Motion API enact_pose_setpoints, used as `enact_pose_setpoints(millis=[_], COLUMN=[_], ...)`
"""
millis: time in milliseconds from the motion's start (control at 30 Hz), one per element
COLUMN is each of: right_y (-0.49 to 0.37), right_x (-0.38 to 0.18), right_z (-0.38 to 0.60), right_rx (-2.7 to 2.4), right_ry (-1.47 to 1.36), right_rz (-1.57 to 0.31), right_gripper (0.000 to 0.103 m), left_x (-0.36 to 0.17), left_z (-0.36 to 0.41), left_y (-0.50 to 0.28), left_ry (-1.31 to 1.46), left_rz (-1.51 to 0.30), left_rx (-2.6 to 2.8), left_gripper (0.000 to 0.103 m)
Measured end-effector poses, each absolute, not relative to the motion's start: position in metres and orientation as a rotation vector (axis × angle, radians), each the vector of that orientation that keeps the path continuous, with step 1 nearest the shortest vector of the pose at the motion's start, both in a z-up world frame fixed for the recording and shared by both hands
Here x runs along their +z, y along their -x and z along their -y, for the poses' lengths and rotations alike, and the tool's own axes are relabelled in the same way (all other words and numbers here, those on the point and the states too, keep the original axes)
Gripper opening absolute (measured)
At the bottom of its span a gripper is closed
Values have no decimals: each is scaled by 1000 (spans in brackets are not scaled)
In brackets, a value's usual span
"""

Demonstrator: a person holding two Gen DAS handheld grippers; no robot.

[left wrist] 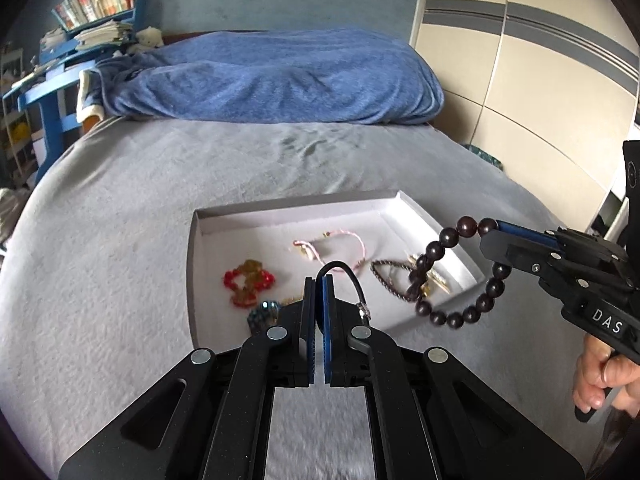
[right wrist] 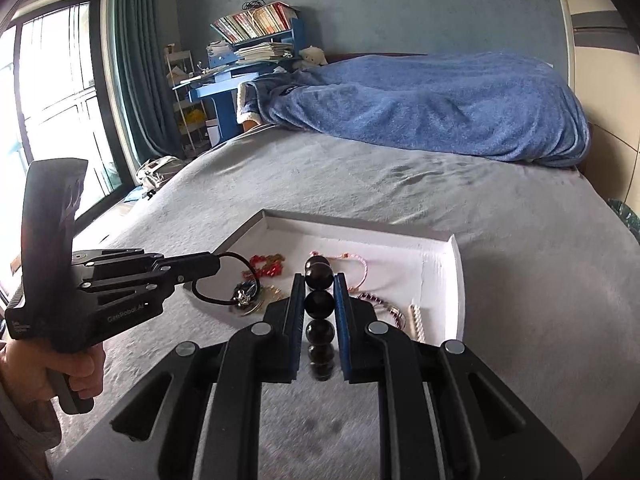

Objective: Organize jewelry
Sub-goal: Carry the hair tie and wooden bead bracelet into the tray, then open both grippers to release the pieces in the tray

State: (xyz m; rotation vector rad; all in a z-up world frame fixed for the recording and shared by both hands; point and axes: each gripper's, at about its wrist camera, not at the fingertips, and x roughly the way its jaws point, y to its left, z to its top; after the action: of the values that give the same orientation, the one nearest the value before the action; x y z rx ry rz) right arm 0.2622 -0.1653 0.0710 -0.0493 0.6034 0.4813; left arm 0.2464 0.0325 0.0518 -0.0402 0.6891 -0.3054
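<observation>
A shallow white tray (left wrist: 296, 206) (right wrist: 440, 240) lies on the grey bed. It holds a red bead piece (left wrist: 248, 282) (right wrist: 267, 265), a pink cord bracelet (left wrist: 332, 246) (right wrist: 356, 264), a dark chain bracelet (left wrist: 390, 280) (right wrist: 380, 304) and gold pieces. My left gripper (left wrist: 315, 280) (right wrist: 218, 266) is shut on a black cord bracelet (left wrist: 348, 276) (right wrist: 216, 298) with a small metal charm, held over the tray's near edge. My right gripper (left wrist: 494, 232) (right wrist: 319, 280) is shut on a dark wooden bead bracelet (left wrist: 452, 280) (right wrist: 319, 304), which hangs above the tray's right side.
A blue blanket (left wrist: 276, 76) (right wrist: 432, 104) is heaped at the head of the bed. A blue desk with books (left wrist: 80, 40) (right wrist: 248, 48) stands beyond. A wardrobe (left wrist: 540, 80) is to the right, a window (right wrist: 52, 80) to the left.
</observation>
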Motion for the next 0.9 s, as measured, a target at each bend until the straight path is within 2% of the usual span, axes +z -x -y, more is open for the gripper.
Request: enact_pose_setpoints(millis=[333,767,833,900], right_y=[-310,-329,-330,-331], right_x=[38,2,-1,-2], right_z=[181,206,205,205], right_rx=[439,327,313,302], right_ry=[-39,-56,-39,-22], right_rz=[-697,-792,-801,-801], right_gripper=[14,14,14,16], left_x=[29,1,1,2], left_z=[-36,-33,-31,-31], left_y=[-276,-279,-278,-278], left_ry=[77,63,52,50], left_rz=[-715,-792,-793,-791], left_rx=[-276,-263,-257,-254], left_gripper=[4,4,6,18])
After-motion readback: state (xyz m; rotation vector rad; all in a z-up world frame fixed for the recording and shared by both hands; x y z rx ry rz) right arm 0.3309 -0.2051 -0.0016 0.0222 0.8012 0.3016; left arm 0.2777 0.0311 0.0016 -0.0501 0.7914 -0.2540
